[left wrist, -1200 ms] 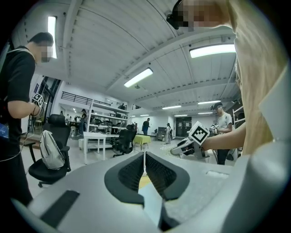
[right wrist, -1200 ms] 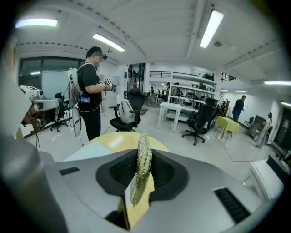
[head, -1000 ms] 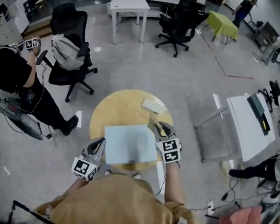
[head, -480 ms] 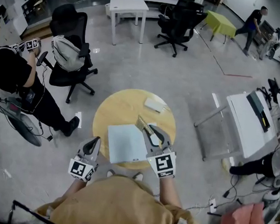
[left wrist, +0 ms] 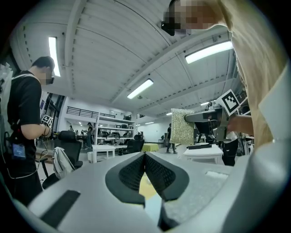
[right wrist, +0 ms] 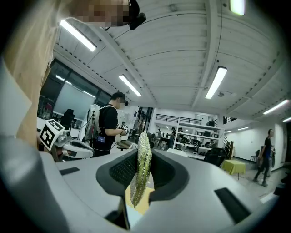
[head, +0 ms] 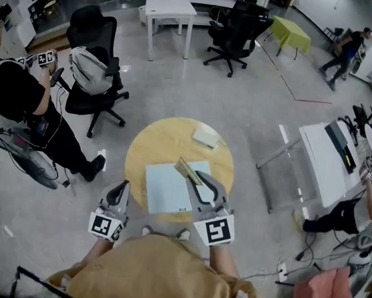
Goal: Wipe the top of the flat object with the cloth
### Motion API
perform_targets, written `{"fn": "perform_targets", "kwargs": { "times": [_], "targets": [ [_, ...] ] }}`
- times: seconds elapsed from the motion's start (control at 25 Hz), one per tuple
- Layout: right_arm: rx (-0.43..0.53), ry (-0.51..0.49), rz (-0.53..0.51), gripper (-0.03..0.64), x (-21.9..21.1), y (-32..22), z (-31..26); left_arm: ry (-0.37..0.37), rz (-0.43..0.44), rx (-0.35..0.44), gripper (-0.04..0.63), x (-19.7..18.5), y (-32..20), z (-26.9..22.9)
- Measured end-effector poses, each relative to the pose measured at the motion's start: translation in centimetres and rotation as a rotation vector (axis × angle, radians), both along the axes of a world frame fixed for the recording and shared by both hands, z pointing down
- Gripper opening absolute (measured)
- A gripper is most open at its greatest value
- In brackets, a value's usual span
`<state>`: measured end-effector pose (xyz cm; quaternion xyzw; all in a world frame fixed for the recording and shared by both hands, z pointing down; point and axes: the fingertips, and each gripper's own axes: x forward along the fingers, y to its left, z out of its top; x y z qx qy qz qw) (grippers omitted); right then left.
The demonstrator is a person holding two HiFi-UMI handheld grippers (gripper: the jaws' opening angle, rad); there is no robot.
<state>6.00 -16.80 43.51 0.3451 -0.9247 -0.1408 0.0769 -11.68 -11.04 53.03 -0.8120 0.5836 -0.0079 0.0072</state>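
Head view. On a round light-wood table (head: 167, 140), a flat pale blue rectangular board (head: 166, 189), lying toward the near edge. Over the board's right side, the right gripper (head: 196, 177), pinched onto a thin yellow-green glittery cloth (head: 185, 169), the cloth sticking out past the jaw tips above the board's far right corner. Touching the board or clear of it: not possible to tell. At the table's near left rim, just beside the board but apart from it, the left gripper (head: 121, 188). On the far side of the table, a small white rectangular pad (head: 205, 138), well apart from the board.

Left gripper view. Jaws pressed together tip to tip, nothing between them. Beyond, to the right, the cloth hanging broadside from the raised right gripper.

Right gripper view. Jaws drawn in tight on the cloth, seen edge-on, upright between the dark ribbed pads and rising past their tips. Below the jaws, a sliver of table and board.
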Motion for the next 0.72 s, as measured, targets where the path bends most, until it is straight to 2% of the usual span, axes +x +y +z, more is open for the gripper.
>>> {"fn": "perform_targets", "kwargs": {
  "times": [0.44, 0.72],
  "targets": [
    [0.060, 0.019, 0.021, 0.064, 1.3, 3.5, -2.4, -0.006, -0.017, 0.076, 0.003, -0.7, 1.6, -3.1],
    [0.048, 0.034, 0.046, 0.064, 3.0, 4.6, -2.1, 0.005, 0.025, 0.087, 0.003, 0.9, 1.0, -3.1]
  ]
}}
